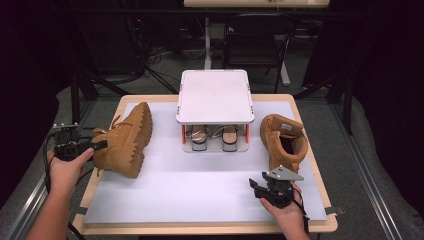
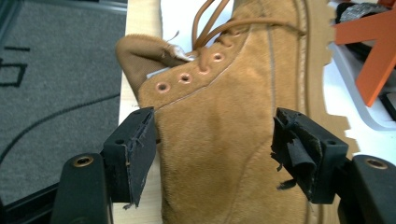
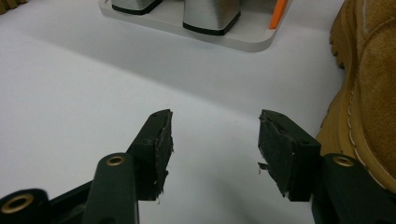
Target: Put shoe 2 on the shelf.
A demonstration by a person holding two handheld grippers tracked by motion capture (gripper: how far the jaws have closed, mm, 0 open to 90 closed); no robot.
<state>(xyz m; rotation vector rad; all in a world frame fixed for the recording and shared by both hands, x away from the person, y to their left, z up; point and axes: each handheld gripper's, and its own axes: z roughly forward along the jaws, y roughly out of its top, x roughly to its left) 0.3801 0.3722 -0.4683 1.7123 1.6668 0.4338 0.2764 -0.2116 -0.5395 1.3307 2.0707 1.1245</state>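
Between two tan boots (image 1: 125,140), a white shoe rack (image 1: 215,97) mid-table.

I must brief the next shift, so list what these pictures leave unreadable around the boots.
- Left boot: it lies on its side; the face against the mat is hidden in the high view.
- Left claw: whether its pads touch the suede is unclear in the left gripper view.
- Shoes under the white rack: mostly covered by its top shelf.
- Right boot: cut off by the right gripper view's edge.
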